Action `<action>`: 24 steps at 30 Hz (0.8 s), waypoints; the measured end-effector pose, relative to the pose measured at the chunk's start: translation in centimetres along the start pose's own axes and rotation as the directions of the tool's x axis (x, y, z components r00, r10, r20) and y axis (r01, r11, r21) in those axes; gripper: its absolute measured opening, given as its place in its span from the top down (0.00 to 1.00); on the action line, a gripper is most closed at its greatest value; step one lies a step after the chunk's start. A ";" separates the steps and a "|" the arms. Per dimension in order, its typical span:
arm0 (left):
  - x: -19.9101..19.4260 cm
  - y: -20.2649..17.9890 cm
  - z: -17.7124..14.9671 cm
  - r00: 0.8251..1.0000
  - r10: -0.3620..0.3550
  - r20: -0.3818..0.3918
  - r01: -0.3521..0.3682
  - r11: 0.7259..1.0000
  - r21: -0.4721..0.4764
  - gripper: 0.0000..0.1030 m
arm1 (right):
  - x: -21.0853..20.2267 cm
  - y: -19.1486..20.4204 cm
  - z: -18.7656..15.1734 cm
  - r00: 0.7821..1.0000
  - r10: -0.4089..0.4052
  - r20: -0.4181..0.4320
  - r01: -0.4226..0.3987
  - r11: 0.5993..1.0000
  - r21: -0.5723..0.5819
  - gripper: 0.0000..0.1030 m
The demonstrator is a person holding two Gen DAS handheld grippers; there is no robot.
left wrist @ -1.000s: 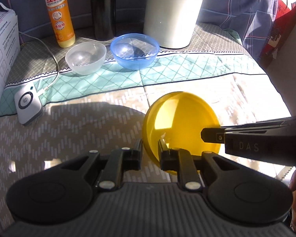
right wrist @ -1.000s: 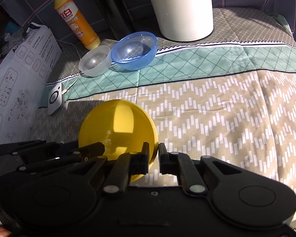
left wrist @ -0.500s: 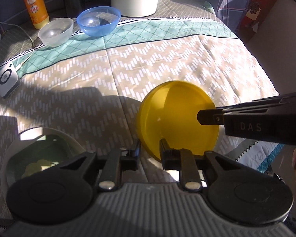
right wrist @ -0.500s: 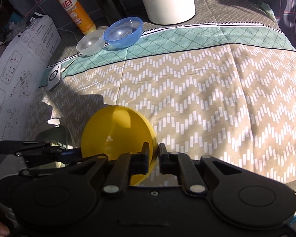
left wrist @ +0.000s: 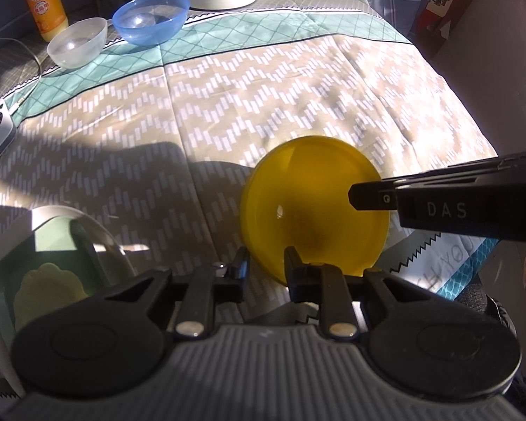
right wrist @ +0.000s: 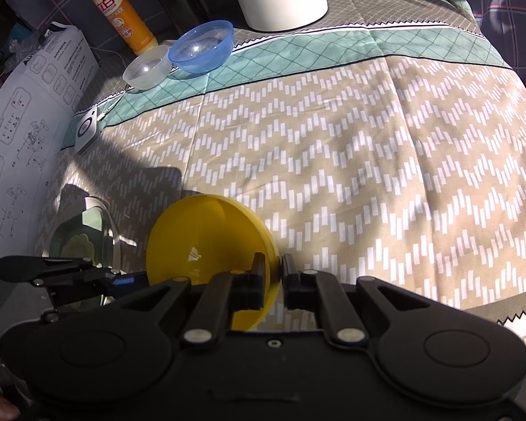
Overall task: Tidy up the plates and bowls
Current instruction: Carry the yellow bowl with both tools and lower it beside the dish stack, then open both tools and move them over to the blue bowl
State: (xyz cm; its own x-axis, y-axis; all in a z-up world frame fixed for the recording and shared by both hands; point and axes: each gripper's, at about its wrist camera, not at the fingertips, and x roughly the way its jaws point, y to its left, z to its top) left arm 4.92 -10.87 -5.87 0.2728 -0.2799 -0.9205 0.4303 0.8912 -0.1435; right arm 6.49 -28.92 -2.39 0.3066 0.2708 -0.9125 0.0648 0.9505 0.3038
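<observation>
I held the translucent yellow plastic bowl point(left wrist: 314, 207) tilted above the near patterned bedspread point(left wrist: 298, 80): right tongs point(right wrist: 272, 273) clamped its rim, left tongs point(left wrist: 265, 268) loosely straddled it. Best practice: seat it level before releasing.

"DAS" on right claw point(left wrist: 354, 198)

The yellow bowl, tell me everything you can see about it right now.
The yellow bowl is a round, translucent, glossy dish that looks like plastic, with a raised rim and nothing inside. It is tipped on edge, its hollow facing the left wrist camera, above the patterned cloth. The right gripper is shut on its rim. The left gripper straddles the opposite edge, its fingers slightly apart; contact there is unclear.
</observation>
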 end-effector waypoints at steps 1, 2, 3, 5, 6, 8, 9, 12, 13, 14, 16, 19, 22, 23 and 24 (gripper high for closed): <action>0.1 0.0 0.0 1.000 0.002 0.001 -0.002 1.000 -0.001 0.80 | 0.1 0.1 0.0 1.000 -0.002 0.000 0.002 1.000 0.001 0.91; 0.1 0.0 0.0 1.000 0.005 0.003 -0.005 1.000 0.000 0.80 | 0.2 0.1 0.0 1.000 -0.003 0.001 0.003 1.000 0.000 0.91; 0.1 0.0 0.0 1.000 0.006 0.006 -0.006 1.000 0.001 0.80 | 0.5 0.4 0.0 1.000 -0.006 0.003 0.006 1.000 -0.002 0.91; 0.1 0.0 0.1 1.000 0.010 0.010 -0.010 1.000 0.002 0.80 | 0.5 0.4 0.0 1.000 -0.006 0.003 0.006 1.000 -0.001 0.91; 0.1 0.0 0.2 1.000 0.010 0.013 -0.010 1.000 0.002 0.80 | 0.6 0.4 0.0 1.000 -0.006 0.002 0.006 1.000 0.001 0.91; 0.1 0.0 0.2 1.000 0.011 0.015 -0.011 1.000 0.002 0.80 | 0.8 0.4 0.0 1.000 -0.004 -0.001 0.004 1.000 0.006 0.91; 0.1 0.0 0.2 1.000 0.012 0.015 -0.012 1.000 0.002 0.80 | 0.9 0.4 0.0 1.000 -0.004 -0.003 0.004 1.000 0.007 0.91; 0.0 -0.1 0.2 1.000 0.016 0.023 -0.016 1.000 0.007 0.79 | 1.0 0.3 -0.1 1.000 -0.005 -0.005 0.005 1.000 0.012 0.90; -0.1 -0.2 0.2 0.999 0.019 0.029 -0.019 1.000 0.009 0.73 | 0.9 0.3 -0.1 1.000 -0.005 -0.004 0.005 1.000 0.016 0.89; -0.3 -0.2 0.2 0.999 0.024 0.039 -0.024 1.000 0.011 0.68 | 0.9 0.3 -0.1 1.000 -0.006 -0.004 0.006 1.000 0.019 0.89; -0.6 -0.2 0.2 0.998 0.037 0.057 -0.038 0.999 0.011 0.45 | 0.8 0.1 0.0 1.000 -0.005 -0.002 0.005 1.000 0.028 0.79; -1.0 -0.3 0.3 0.995 0.059 0.081 -0.061 0.998 0.017 0.34 | 0.5 0.0 -0.1 1.000 -0.011 0.014 0.010 0.999 0.037 0.53; -1.2 -0.2 0.4 0.994 0.064 0.089 -0.066 0.998 0.010 0.19 | 0.1 -0.1 0.0 0.999 -0.013 0.030 0.012 0.999 0.042 0.37; -1.3 -0.2 0.4 0.993 0.067 0.097 -0.068 0.998 0.007 0.16 | 0.0 -0.1 0.0 0.999 -0.012 0.034 0.011 0.999 0.043 0.35; -1.5 -0.2 0.4 0.992 0.070 0.103 -0.071 0.997 0.006 0.13 | -0.2 0.0 0.1 0.999 -0.013 0.039 0.011 0.999 0.044 0.30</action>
State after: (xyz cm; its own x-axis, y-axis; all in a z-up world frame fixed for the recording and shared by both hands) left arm 4.78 -10.75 -4.33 0.3897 -0.2524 -0.8857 0.4151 0.9066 -0.0758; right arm 6.53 -29.01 -2.21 0.3428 0.2524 -0.9049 0.1095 0.9459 0.3053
